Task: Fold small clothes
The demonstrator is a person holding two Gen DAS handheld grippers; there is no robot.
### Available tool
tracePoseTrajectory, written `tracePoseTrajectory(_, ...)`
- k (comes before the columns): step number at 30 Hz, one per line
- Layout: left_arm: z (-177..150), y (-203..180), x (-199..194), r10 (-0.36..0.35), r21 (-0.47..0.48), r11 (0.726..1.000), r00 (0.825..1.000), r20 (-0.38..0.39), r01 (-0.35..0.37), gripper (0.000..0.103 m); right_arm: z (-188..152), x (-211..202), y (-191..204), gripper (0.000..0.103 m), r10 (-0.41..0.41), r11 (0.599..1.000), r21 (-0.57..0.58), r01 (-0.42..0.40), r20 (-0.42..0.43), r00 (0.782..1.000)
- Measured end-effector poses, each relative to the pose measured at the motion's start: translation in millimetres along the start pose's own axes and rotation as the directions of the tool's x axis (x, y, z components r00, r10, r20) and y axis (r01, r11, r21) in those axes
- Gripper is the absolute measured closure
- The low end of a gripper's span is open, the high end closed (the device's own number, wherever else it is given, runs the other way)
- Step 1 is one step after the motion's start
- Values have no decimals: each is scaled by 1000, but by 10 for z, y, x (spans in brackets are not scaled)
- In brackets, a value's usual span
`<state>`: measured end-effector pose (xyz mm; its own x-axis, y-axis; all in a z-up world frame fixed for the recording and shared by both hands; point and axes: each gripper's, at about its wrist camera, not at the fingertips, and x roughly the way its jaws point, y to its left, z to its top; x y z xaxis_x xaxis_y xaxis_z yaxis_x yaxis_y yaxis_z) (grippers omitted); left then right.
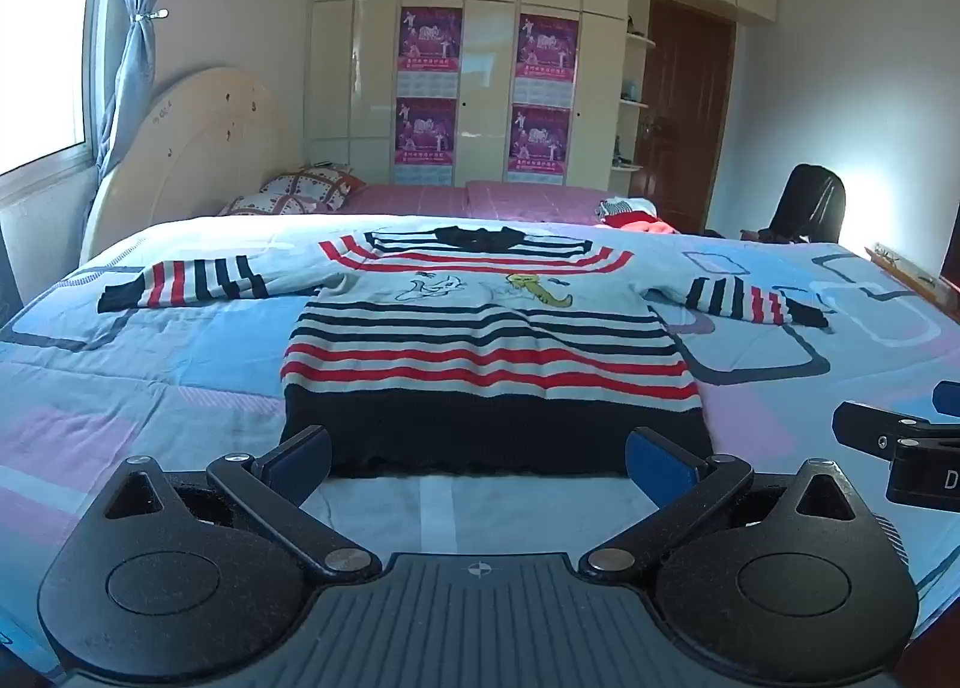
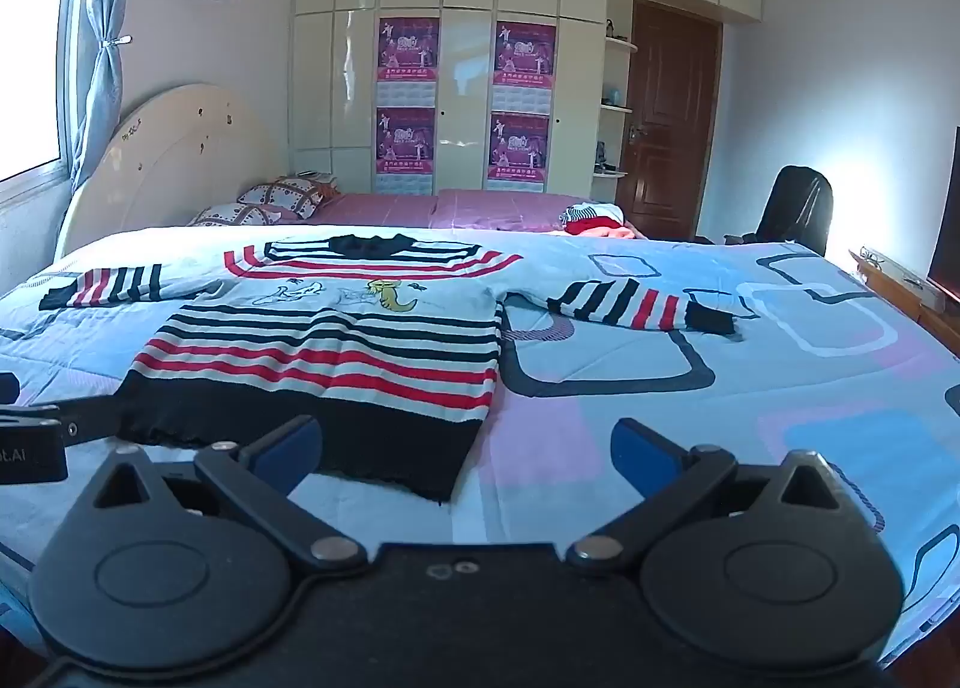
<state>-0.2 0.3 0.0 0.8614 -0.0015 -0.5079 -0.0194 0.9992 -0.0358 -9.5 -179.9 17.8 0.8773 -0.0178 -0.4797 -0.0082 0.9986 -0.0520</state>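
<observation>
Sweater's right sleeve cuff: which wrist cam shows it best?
Right wrist view: the sweater has its right sleeve cuff nearer centre, whole dark end visible. In the left wrist view the cuff sits further toward the edge, smaller and more distorted.

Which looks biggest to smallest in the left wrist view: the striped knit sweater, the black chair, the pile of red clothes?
1. Striped knit sweater, nearest the camera.
2. Black chair.
3. Pile of red clothes.
Chair and pile sit far off, so true sizes stay unsure.

Home bedroom: bed (image 1: pixel 180 364), headboard (image 1: pixel 198 147), wardrobe (image 1: pixel 480 57) (probably built-in), pillows (image 1: pixel 300 190).
</observation>
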Motion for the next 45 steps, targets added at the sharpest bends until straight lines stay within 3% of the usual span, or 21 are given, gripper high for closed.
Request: tracePoseTrajectory(45,-9,79,2,-5,-16,1000,1000,-6,5,0,9,33,131,1,8,1000,-9,-8,0,1000)
